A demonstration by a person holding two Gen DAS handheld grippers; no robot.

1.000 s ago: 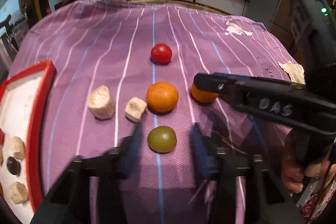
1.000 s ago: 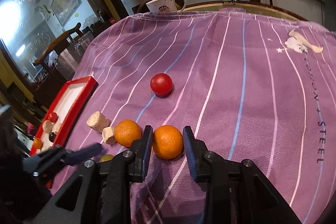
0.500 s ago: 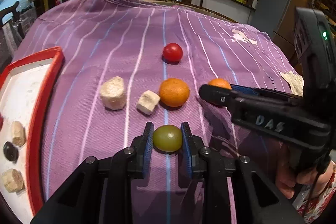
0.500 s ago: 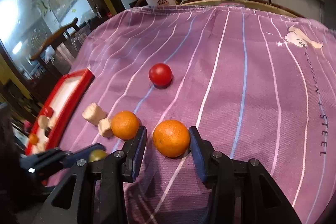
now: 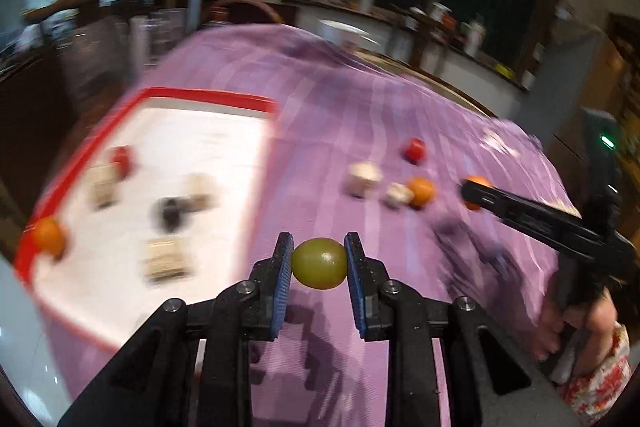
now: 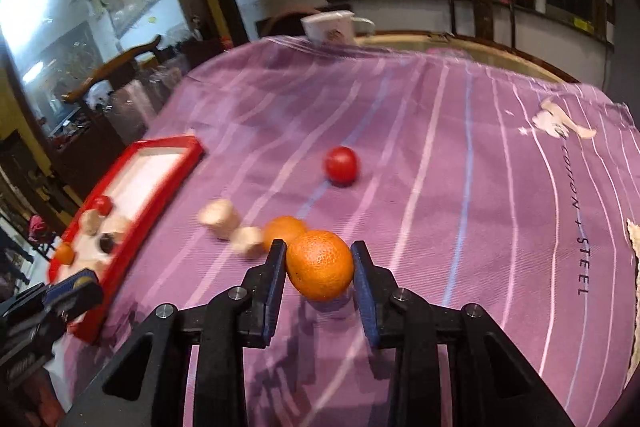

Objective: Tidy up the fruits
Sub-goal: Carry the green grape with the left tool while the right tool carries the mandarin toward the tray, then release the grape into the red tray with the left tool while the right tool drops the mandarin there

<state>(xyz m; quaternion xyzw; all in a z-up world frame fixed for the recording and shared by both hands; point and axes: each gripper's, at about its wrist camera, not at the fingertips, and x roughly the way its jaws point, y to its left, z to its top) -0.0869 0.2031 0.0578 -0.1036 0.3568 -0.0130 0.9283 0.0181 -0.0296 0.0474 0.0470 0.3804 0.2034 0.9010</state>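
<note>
Both views are fisheye, each mounted on a gripper and looking forward along its two fingers, low and close over the purple striped tablecloth (image 5: 328, 107). Left wrist view faces across the table toward the red-rimmed tray (image 5: 208, 97) at its left, heavily motion-blurred; the left gripper (image 5: 319, 259) fills the bottom centre, the right gripper (image 5: 470, 189) enters from the right edge. Right wrist view faces toward the far table edge and white mug (image 6: 332, 27), sharper, with the left gripper's body at bottom left. Shared: cloth, tray, loose fruit between them, back counter.
</note>
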